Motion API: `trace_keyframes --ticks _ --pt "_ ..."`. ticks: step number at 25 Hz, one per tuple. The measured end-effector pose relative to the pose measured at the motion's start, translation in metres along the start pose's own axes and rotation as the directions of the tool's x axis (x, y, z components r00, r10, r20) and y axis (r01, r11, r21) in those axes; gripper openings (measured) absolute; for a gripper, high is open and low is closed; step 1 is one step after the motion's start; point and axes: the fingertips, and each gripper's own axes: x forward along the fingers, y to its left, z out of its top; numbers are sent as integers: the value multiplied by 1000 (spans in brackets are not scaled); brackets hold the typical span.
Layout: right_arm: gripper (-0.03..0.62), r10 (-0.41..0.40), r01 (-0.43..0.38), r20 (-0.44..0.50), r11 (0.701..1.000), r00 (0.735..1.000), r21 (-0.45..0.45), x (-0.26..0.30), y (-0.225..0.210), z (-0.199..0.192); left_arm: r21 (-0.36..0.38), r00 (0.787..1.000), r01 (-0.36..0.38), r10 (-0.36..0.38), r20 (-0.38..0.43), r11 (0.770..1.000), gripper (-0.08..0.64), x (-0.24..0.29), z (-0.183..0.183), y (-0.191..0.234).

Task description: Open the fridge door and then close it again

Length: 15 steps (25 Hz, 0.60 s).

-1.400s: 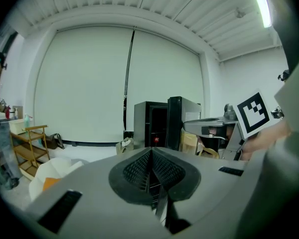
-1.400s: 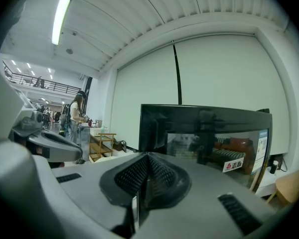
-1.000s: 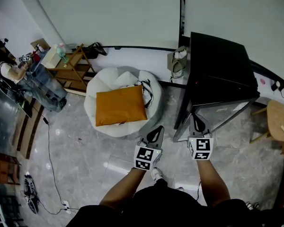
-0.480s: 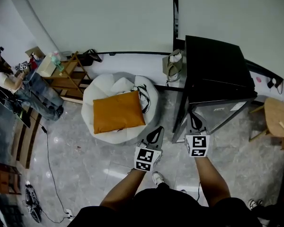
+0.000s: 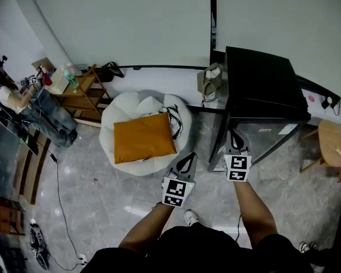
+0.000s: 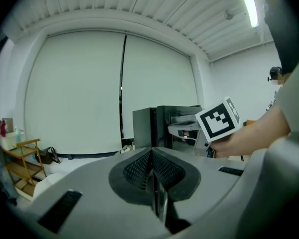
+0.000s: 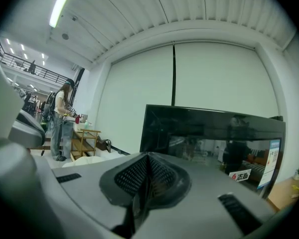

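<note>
The black fridge (image 5: 264, 87) stands against the wall at the right, its glossy door (image 5: 270, 136) flush with the body. My right gripper (image 5: 233, 136) is shut and empty, and its tip is close to the door's left edge; I cannot tell whether it touches. In the right gripper view the reflective door (image 7: 214, 138) fills the space just past the closed jaws of the right gripper (image 7: 147, 164). My left gripper (image 5: 188, 160) hangs shut and empty over the floor, left of the fridge. The left gripper view shows the left gripper (image 6: 152, 159), the fridge (image 6: 157, 126) and the right gripper's marker cube (image 6: 218, 119).
A white beanbag (image 5: 125, 110) with an orange cushion (image 5: 143, 137) lies left of the fridge. A bag (image 5: 210, 78) leans on the wall beside the fridge. A wooden shelf (image 5: 82, 90) and a person (image 5: 23, 101) are at far left, and a wooden stool (image 5: 335, 144) is at right.
My right gripper has moved a little forward, closer to the fridge door. The left gripper has barely moved. The door looks the same.
</note>
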Motion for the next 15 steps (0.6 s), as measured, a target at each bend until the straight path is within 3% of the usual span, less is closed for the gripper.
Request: trace_keyframes --ticks 15 --pt "15 3 -5 -19 992 1000 -128 33 -7 3 22 999 -31 31 -25 999 23 -10 -10 6"
